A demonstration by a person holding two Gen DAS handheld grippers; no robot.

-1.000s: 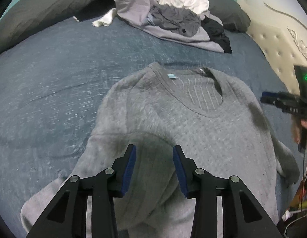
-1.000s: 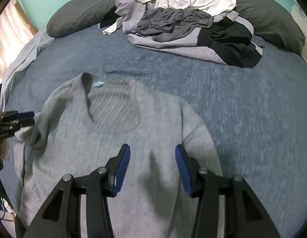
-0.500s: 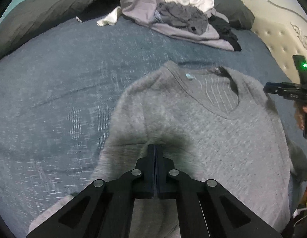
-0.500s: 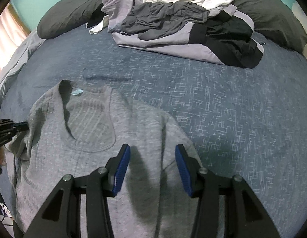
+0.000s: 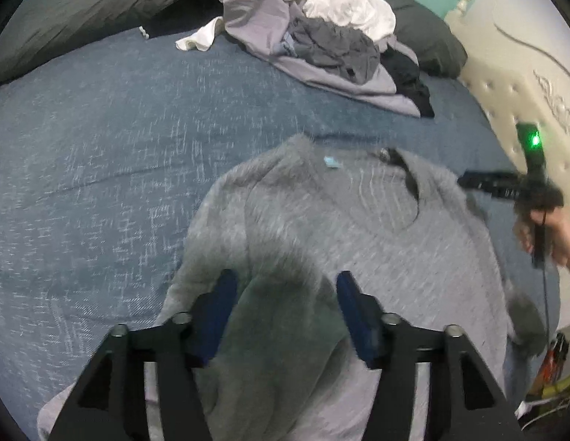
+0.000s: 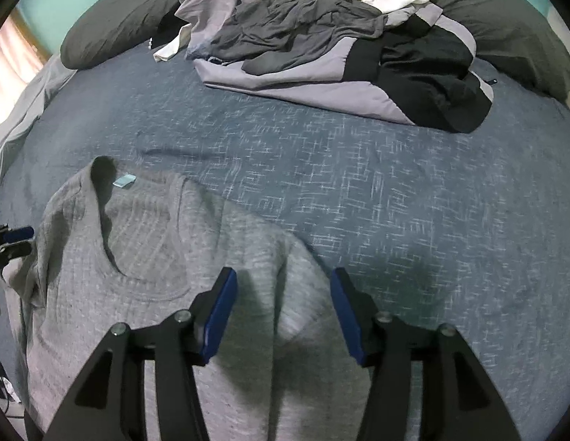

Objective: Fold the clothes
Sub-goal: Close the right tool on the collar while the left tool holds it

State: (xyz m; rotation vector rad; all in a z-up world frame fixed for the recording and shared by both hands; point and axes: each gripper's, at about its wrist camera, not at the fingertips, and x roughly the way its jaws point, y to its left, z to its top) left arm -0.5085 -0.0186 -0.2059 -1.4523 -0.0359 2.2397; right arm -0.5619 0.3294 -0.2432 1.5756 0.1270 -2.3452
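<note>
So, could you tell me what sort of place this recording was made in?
Most likely a bedroom: a grey sweater lies on a bed with a blue cover, dark pillows and a tufted headboard behind it.

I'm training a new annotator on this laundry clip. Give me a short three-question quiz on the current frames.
1. True or false: the grey sweater lies spread on the blue bedspread with its neck opening facing up.
2. Which is between the left gripper's blue pads? A) a pinched fold of cloth B) nothing gripped, sweater below C) a white shirt
3. Fill in: the pile of unfolded clothes sits beyond the sweater, near the dark ______.

Key: 1 true. 2 B; its jaws have just been opening. 3 pillows.
</note>
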